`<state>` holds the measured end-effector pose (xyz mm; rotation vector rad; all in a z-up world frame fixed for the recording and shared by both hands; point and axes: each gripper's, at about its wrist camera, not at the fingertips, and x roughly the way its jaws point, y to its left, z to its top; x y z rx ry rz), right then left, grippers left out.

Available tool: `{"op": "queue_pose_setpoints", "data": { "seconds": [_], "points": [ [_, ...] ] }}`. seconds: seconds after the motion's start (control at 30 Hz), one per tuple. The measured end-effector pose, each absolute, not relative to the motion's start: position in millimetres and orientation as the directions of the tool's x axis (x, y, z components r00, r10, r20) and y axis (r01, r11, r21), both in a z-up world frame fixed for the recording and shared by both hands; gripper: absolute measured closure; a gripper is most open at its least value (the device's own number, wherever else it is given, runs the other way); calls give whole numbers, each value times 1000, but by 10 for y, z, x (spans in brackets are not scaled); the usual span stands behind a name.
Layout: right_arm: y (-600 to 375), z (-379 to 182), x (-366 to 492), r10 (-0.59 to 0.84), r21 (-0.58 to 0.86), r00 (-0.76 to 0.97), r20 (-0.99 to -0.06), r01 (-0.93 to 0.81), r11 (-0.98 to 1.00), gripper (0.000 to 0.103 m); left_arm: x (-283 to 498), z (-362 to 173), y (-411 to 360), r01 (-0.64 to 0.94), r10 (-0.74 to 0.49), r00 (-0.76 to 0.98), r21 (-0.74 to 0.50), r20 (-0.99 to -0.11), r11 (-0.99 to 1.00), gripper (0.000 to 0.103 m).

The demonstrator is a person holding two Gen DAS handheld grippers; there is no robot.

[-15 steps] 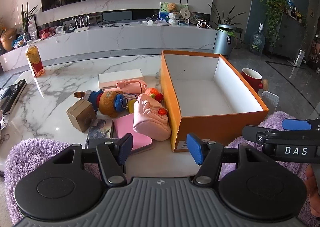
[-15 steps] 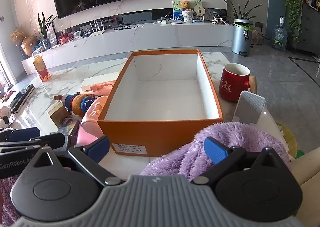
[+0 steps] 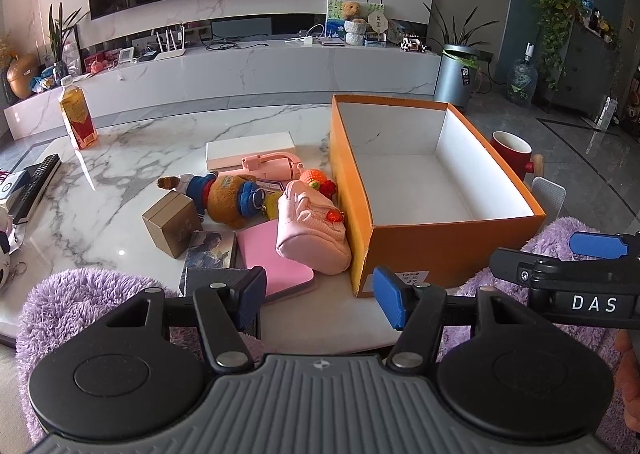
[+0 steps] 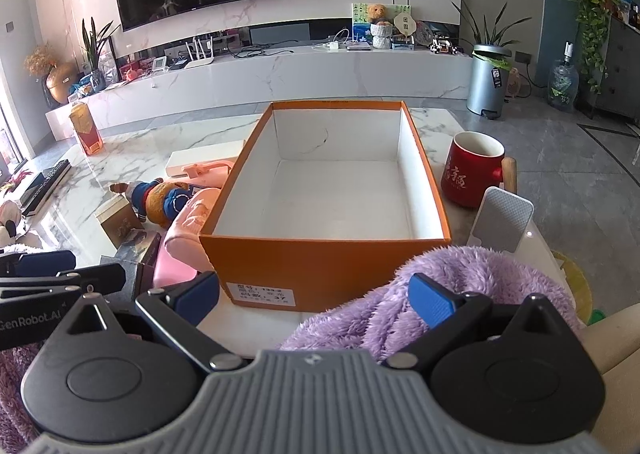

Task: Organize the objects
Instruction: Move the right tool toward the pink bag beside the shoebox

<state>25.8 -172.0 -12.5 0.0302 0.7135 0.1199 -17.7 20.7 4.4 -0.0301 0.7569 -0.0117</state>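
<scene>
Left wrist view: low at near table edge, facing down-forward, orange box (image 3: 432, 189) right of centre, clutter left. Right wrist view: beside it, further right, box (image 4: 328, 189) centred, close. Both share box, marble table (image 3: 120, 157), TV wall.

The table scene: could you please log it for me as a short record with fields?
box: orange box, open top, nothing inside
left of box: pink pouch, plush toy, pink notebook, small brown box
right of box: red mug
left gripper: open, holds nothing
right gripper: open, holds nothing
items boxed: none
</scene>
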Motion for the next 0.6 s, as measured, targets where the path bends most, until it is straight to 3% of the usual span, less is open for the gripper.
{"op": "queue_pose_setpoints", "data": {
  "seconds": [0.6],
  "points": [
    [-1663,-143,256,130,68,747,-652,-113,991,2,-198,42,235,-6,-13,723,-25,-691,1000,33]
  ]
}}
